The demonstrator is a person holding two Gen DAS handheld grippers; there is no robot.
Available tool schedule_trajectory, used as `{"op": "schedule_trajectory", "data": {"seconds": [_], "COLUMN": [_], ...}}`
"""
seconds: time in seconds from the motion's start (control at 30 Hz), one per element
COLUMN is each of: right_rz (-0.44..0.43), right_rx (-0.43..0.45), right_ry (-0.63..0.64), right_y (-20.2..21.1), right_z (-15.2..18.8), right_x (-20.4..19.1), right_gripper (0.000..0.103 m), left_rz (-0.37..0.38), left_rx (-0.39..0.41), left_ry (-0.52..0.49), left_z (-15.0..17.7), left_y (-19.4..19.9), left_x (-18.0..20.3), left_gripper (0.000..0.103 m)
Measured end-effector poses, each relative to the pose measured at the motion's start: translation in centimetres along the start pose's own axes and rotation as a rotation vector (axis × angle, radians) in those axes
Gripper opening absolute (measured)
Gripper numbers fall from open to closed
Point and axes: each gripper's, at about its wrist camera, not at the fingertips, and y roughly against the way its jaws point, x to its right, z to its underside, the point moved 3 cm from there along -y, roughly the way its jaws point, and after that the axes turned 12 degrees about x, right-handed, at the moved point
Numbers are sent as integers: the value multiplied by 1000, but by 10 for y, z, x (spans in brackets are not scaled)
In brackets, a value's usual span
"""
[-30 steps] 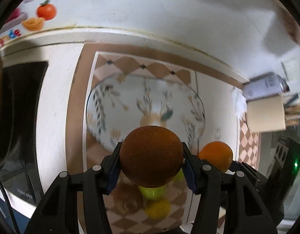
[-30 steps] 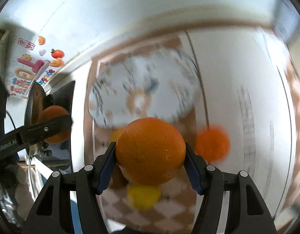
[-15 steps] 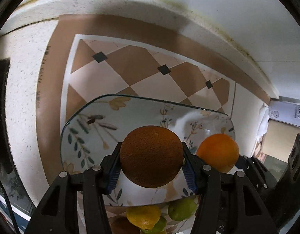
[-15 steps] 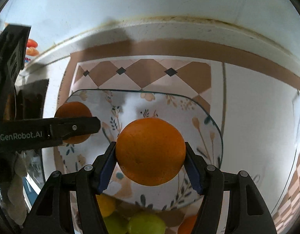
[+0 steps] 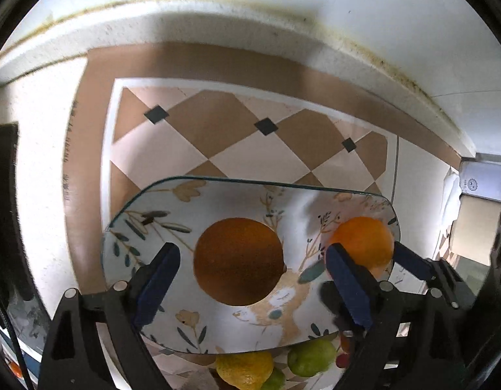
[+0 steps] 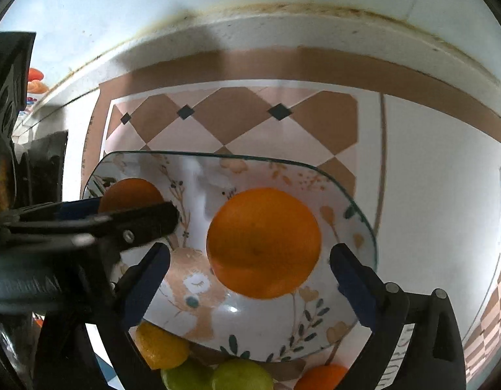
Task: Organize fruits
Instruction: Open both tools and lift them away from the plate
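Observation:
A dark brown-orange fruit (image 5: pixel 239 261) lies on the floral plate (image 5: pixel 218 201), between the spread fingers of my open left gripper (image 5: pixel 253 271), which do not touch it. A bright orange (image 6: pixel 263 242) lies on the same plate (image 6: pixel 341 195) between the spread fingers of my open right gripper (image 6: pixel 250 274). In the left wrist view the bright orange (image 5: pixel 362 242) sits right of the dark fruit with the right gripper's fingers around it. In the right wrist view the dark fruit (image 6: pixel 130 193) shows behind the left gripper's finger (image 6: pixel 146 219).
Below the plate's near edge lie a yellow lemon (image 5: pixel 244 369), green limes (image 5: pixel 310 357) and another orange (image 6: pixel 322 377) on the checkered counter (image 5: pixel 250 136). The white wall ledge (image 5: pixel 218 22) runs behind. Boxes (image 5: pixel 484 182) stand at the right.
Both grippers came down over the plate and opened, letting go of their fruits. The dark fruit and the bright orange now rest on the plate between the spread fingers.

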Motion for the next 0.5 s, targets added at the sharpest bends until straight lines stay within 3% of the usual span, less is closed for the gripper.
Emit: {"op": "schedule_trajectory", "data": {"seconds": [0.3, 0.5], "right_rz": [123, 168], "right_rx": [106, 179], "right_ry": [-22, -35], "right_y": [62, 91], "right_z": [16, 47], "right_x": [23, 20], "right_gripper": [101, 101], "left_rz": [-199, -256], "left_rx": [214, 323], "left_ry": [-110, -129], "left_z": [29, 65], "left_y": [60, 99], "left_x": [2, -3], "left_gripper": [92, 92]}}
